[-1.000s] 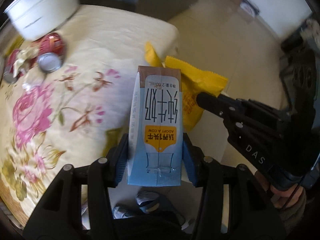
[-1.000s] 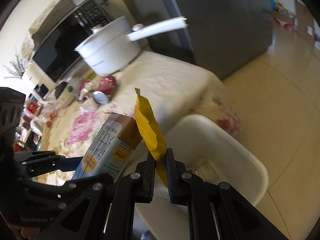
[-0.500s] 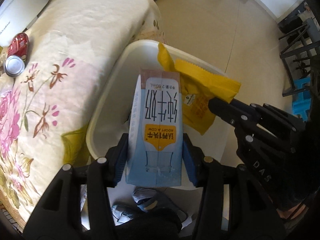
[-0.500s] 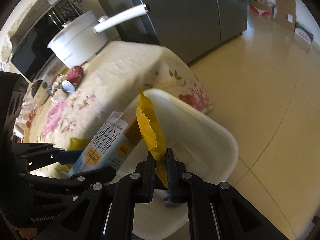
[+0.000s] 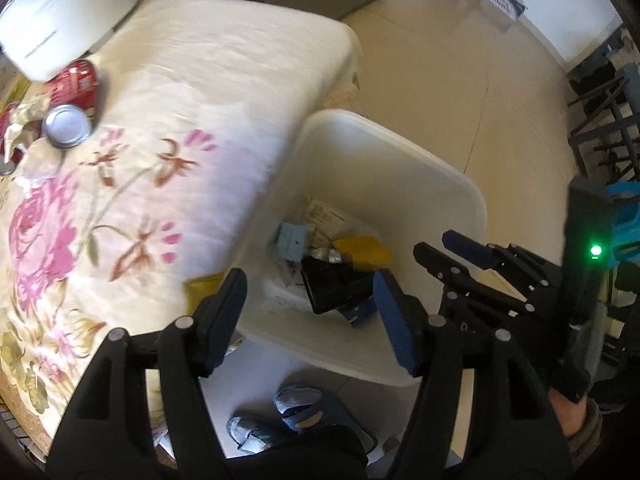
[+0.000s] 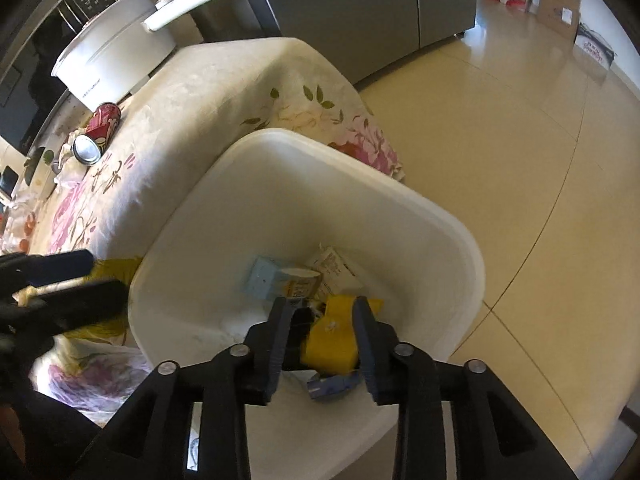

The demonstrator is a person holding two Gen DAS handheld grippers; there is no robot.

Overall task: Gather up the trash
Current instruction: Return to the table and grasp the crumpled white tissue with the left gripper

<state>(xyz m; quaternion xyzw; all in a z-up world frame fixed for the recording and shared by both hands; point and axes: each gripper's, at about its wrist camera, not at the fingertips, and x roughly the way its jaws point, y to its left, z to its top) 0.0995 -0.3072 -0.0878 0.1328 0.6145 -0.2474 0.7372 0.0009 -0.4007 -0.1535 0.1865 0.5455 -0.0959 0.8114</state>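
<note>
A white plastic bin (image 5: 400, 152) stands on the floor beside the table; it also shows in the right wrist view (image 6: 360, 172). Inside lie a blue milk carton (image 5: 293, 240), a yellow wrapper (image 5: 362, 251), a black item (image 5: 336, 288) and paper. The carton (image 6: 276, 278) and yellow wrapper (image 6: 332, 338) also show in the right wrist view. My left gripper (image 5: 310, 312) is open and empty above the bin's near edge. My right gripper (image 6: 322, 340) is open and empty over the bin; it also shows in the left wrist view (image 5: 440, 246).
The table with a floral cloth (image 5: 140, 160) is left of the bin. On it stand a white pot (image 5: 68, 12), a red can (image 5: 78, 80), another can lying on its side (image 5: 68, 130) and crumpled scraps. A fridge (image 6: 360, 8) stands behind. Shoes (image 5: 296, 412) are below.
Both grippers have opened. The milk carton has dropped from the left gripper and the yellow wrapper from the right one; both now lie in the bin.
</note>
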